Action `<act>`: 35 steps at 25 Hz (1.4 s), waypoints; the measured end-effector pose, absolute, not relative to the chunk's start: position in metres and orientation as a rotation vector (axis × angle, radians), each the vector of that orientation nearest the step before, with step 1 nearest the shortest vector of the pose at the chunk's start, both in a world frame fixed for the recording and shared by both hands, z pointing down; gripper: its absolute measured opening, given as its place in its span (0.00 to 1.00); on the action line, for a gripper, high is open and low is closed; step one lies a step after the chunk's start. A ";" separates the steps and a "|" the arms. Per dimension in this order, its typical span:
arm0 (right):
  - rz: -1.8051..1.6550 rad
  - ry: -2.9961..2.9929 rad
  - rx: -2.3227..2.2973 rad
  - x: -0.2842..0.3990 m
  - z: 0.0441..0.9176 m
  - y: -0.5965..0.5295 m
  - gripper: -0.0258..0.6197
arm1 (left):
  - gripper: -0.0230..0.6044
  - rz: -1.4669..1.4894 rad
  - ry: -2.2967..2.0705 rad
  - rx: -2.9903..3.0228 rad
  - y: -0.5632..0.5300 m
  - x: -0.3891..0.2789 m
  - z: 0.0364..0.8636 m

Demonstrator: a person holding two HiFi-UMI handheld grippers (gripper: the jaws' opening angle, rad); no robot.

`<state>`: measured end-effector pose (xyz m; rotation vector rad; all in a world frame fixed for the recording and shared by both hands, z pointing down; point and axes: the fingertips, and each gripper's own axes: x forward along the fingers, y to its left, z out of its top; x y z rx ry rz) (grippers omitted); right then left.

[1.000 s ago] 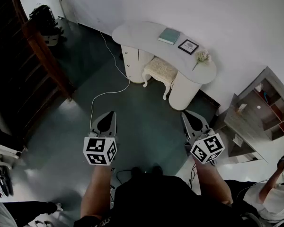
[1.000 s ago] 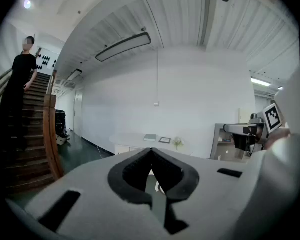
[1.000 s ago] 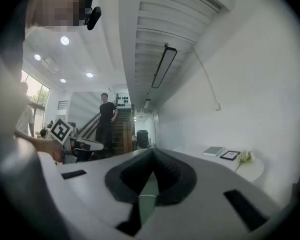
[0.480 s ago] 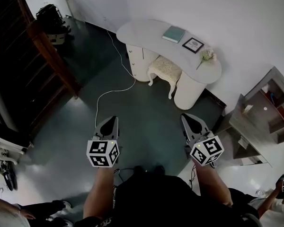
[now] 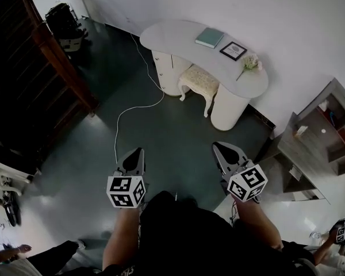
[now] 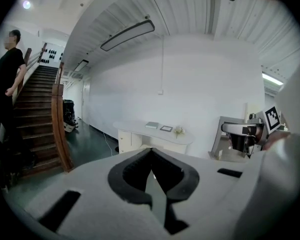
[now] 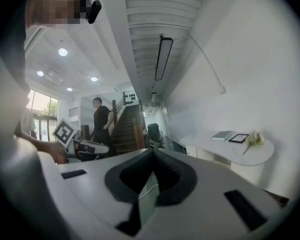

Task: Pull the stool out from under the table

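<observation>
A cream stool (image 5: 199,80) with curved white legs sits half tucked under a white curved table (image 5: 178,39) against the far wall. Both grippers hang well short of it, above the dark green floor. My left gripper (image 5: 137,153) is shut and empty, to the stool's near left. My right gripper (image 5: 223,149) is shut and empty too, nearer the table's rounded right pedestal (image 5: 228,110). In the left gripper view the table (image 6: 155,132) shows far off beyond the closed left gripper (image 6: 151,150). In the right gripper view the table (image 7: 235,149) lies to the right of the closed right gripper (image 7: 152,151).
On the table lie a teal book (image 5: 210,37), a framed picture (image 5: 233,50) and flowers (image 5: 249,63). A white cable (image 5: 132,105) trails across the floor. A wooden staircase (image 5: 46,56) rises at left, a shelf unit (image 5: 322,137) stands at right. People stand on the staircase (image 6: 5,84) and at the frame edges (image 5: 333,240).
The view has shifted slightly; both grippers sit a little lower and closer in the frame, the right one moved left. Jaws stay shut. The stool has not moved.
</observation>
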<state>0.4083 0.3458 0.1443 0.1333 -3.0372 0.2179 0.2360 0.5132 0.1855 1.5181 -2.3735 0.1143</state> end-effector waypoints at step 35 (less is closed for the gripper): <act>0.242 -2.877 0.004 0.111 0.168 0.363 0.05 | 0.05 0.048 -2.367 1.534 0.509 -0.050 0.207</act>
